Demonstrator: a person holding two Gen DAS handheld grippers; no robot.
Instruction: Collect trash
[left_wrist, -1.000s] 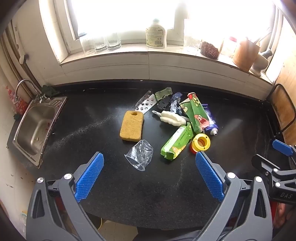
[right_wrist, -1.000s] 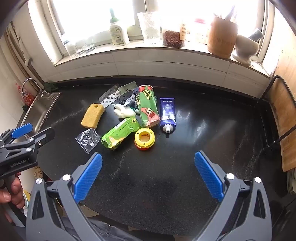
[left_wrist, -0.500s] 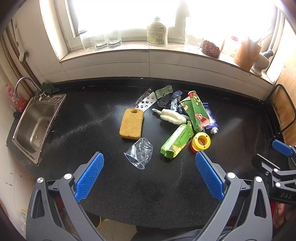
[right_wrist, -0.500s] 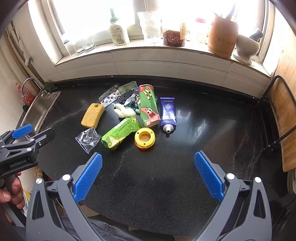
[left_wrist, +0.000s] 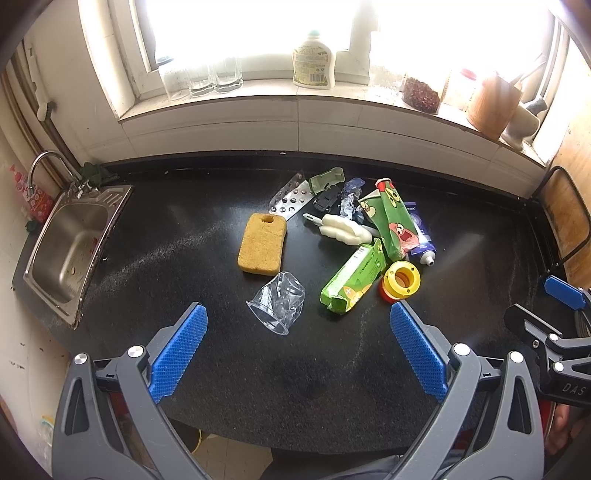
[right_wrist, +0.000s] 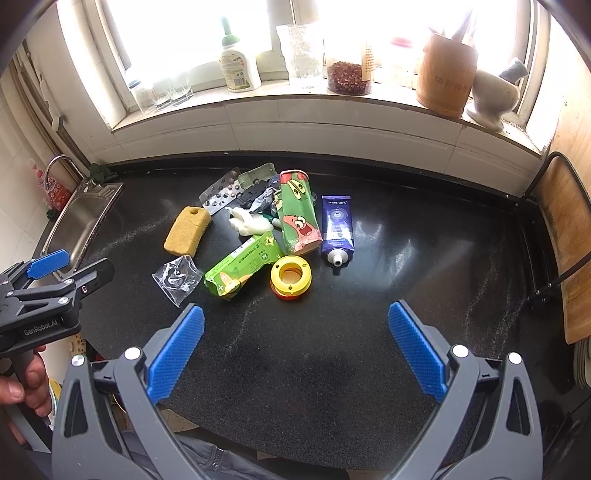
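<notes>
A heap of trash lies mid-counter: a yellow sponge (left_wrist: 262, 243), a crushed clear plastic cup (left_wrist: 279, 304), a green carton (left_wrist: 352, 278), a yellow tape roll (left_wrist: 402, 280), a tall cartoon carton (left_wrist: 389, 221), a blue tube (right_wrist: 337, 229), blister packs (left_wrist: 291, 197) and a white plastic piece (left_wrist: 343, 232). My left gripper (left_wrist: 297, 358) hangs open above the counter's near edge, the cup just beyond its fingers. My right gripper (right_wrist: 295, 354) is open too, nearer than the tape roll (right_wrist: 290, 276), holding nothing.
A steel sink (left_wrist: 68, 243) is set into the counter at the left. The windowsill holds glasses (left_wrist: 203, 77), a detergent bottle (left_wrist: 313, 64), jars and a wooden utensil holder (right_wrist: 445, 79). A chair back (right_wrist: 565, 236) stands at the right. A hand (right_wrist: 27, 384) holds the left gripper's handle.
Both views have hardly shifted; the left wrist view drifted slightly, the trash sitting a little lower in frame. Nothing was gripped or let go.
</notes>
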